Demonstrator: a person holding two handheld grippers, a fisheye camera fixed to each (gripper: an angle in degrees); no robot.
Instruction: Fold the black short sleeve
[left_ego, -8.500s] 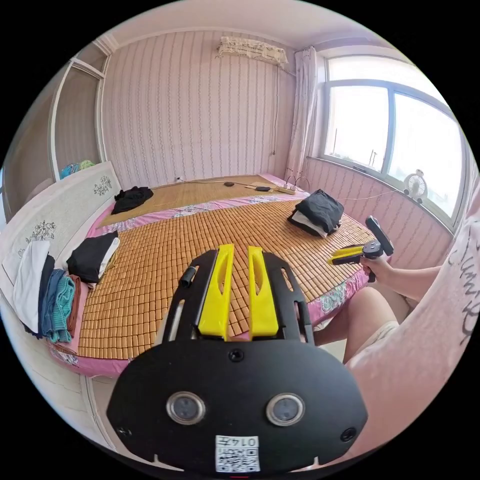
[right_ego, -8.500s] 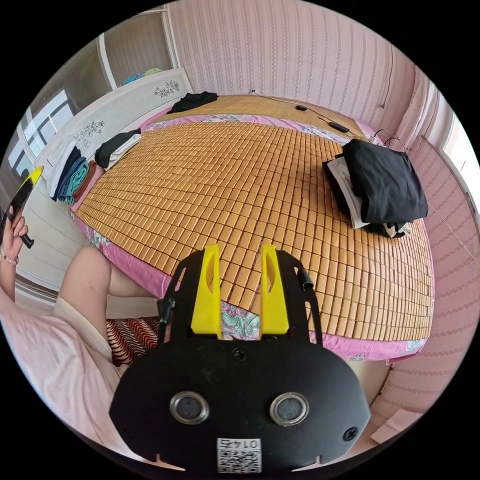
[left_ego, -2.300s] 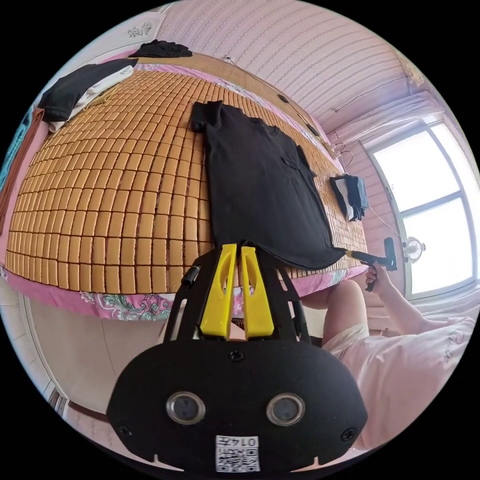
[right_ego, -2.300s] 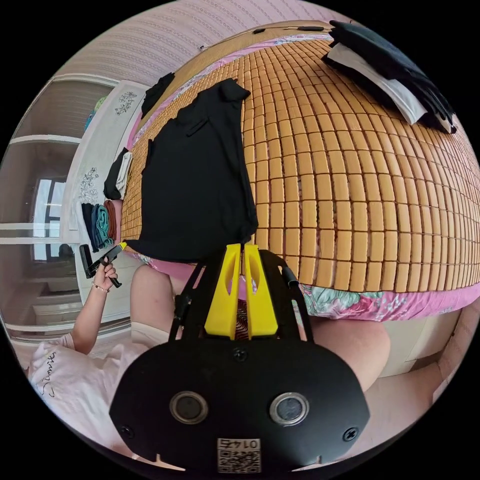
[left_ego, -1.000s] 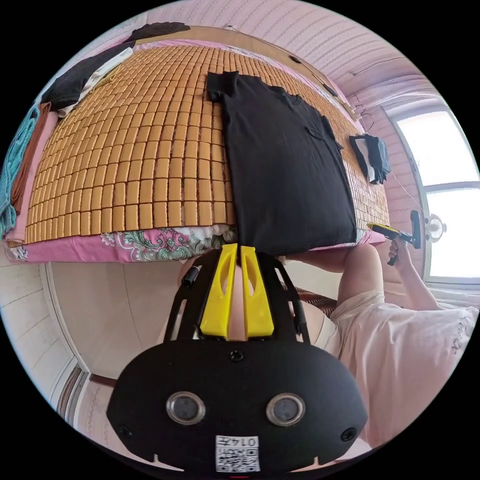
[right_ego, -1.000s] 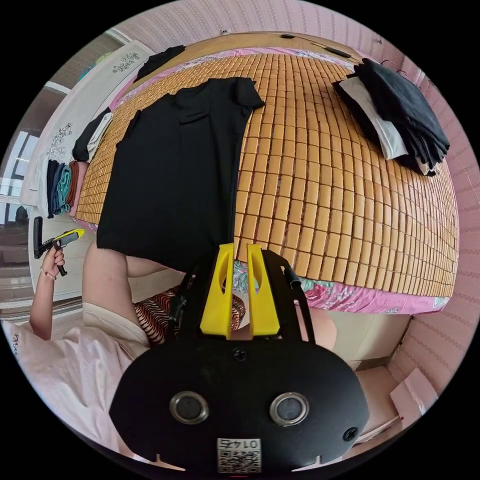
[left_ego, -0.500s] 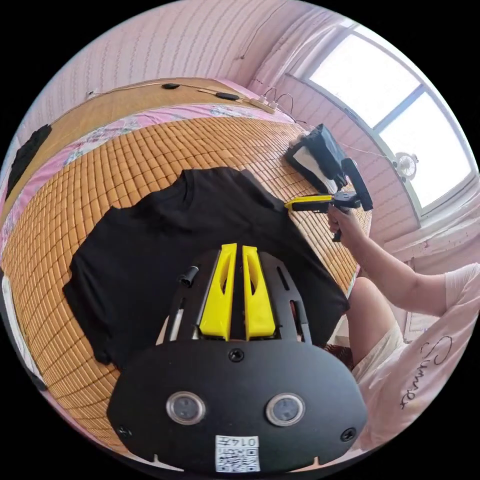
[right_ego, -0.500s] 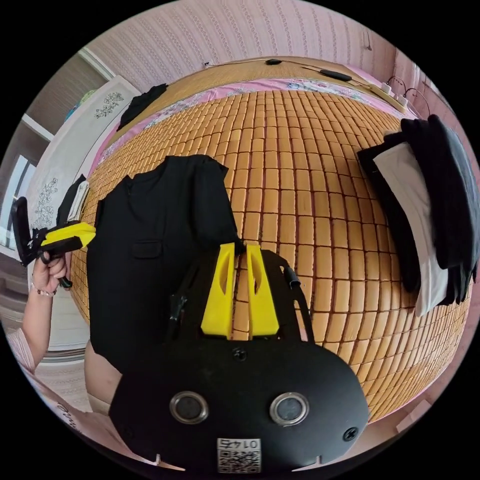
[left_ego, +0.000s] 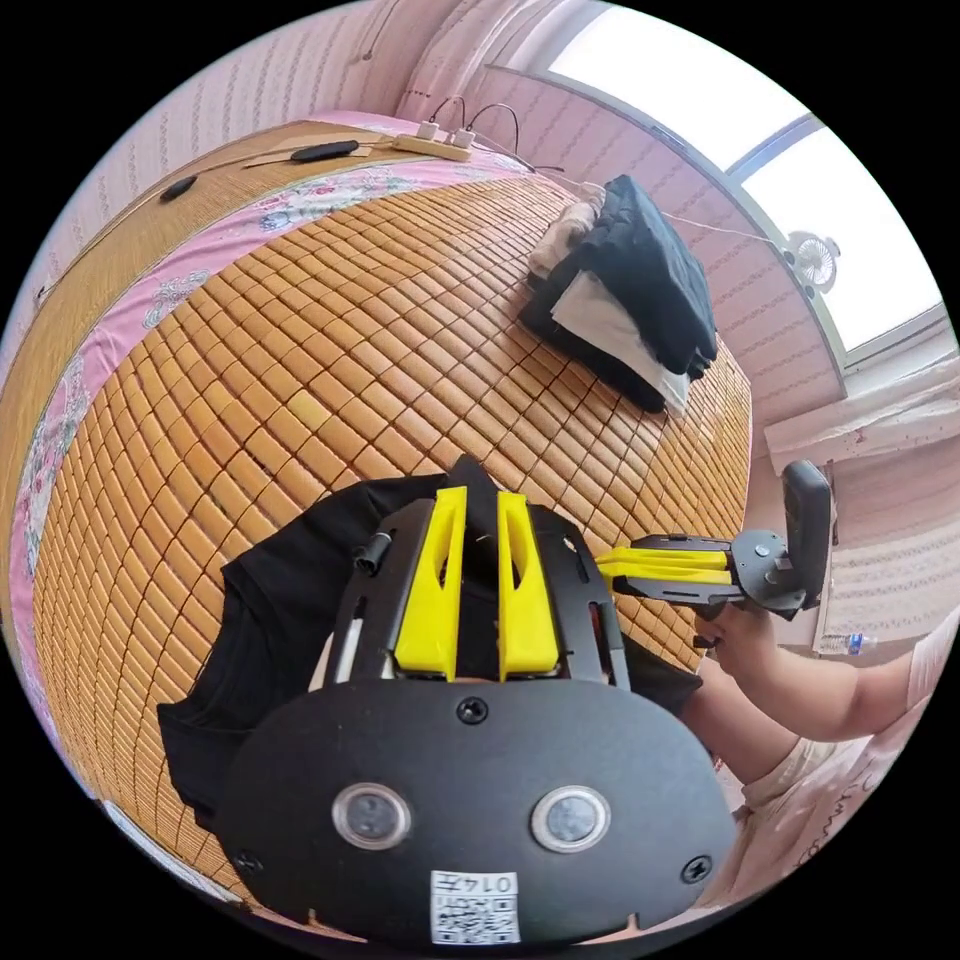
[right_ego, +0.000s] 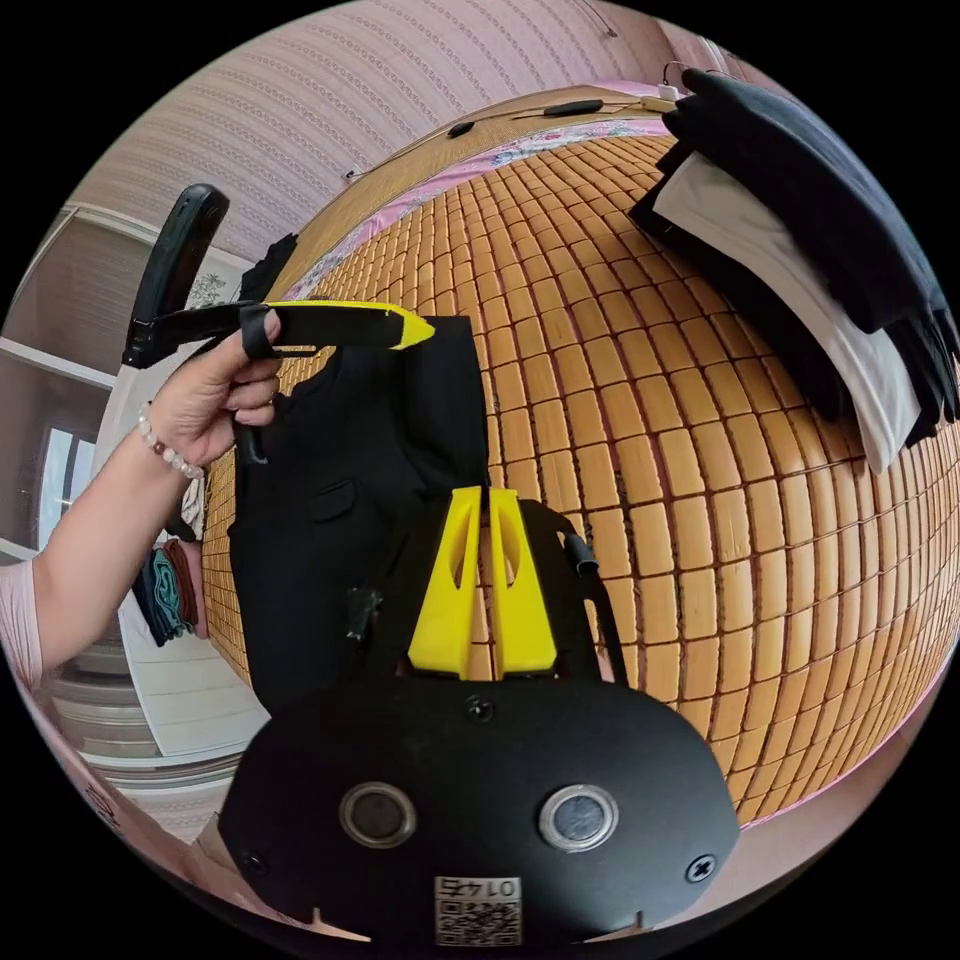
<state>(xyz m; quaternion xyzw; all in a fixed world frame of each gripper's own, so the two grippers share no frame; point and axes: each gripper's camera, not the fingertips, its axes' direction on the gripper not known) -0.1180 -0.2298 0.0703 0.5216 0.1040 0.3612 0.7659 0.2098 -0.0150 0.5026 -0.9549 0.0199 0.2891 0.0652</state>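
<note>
The black short-sleeve shirt (left_ego: 290, 600) (right_ego: 330, 560) lies flat on the bamboo bed mat (left_ego: 300, 330) (right_ego: 620, 420), chest pocket up. My left gripper (left_ego: 481, 495) is open, and a corner of the shirt's near sleeve rises between its jaws. In the right gripper view the left gripper (right_ego: 425, 328) touches the sleeve's far corner, held by a hand (right_ego: 215, 400). My right gripper (right_ego: 484, 492) is shut on the sleeve's near edge. The right gripper (left_ego: 605, 565) meets the shirt's side in the left gripper view.
A pile of folded black and white clothes (left_ego: 630, 290) (right_ego: 800, 240) sits on the mat toward the window side. A power strip (left_ego: 432, 143) and cables lie at the far edge. More folded clothes (right_ego: 165, 590) rest by the headboard.
Both grippers let go of the hem and moved up to the shirt's sleeve. The left jaws have opened around its corner. The right jaws have shut on its edge.
</note>
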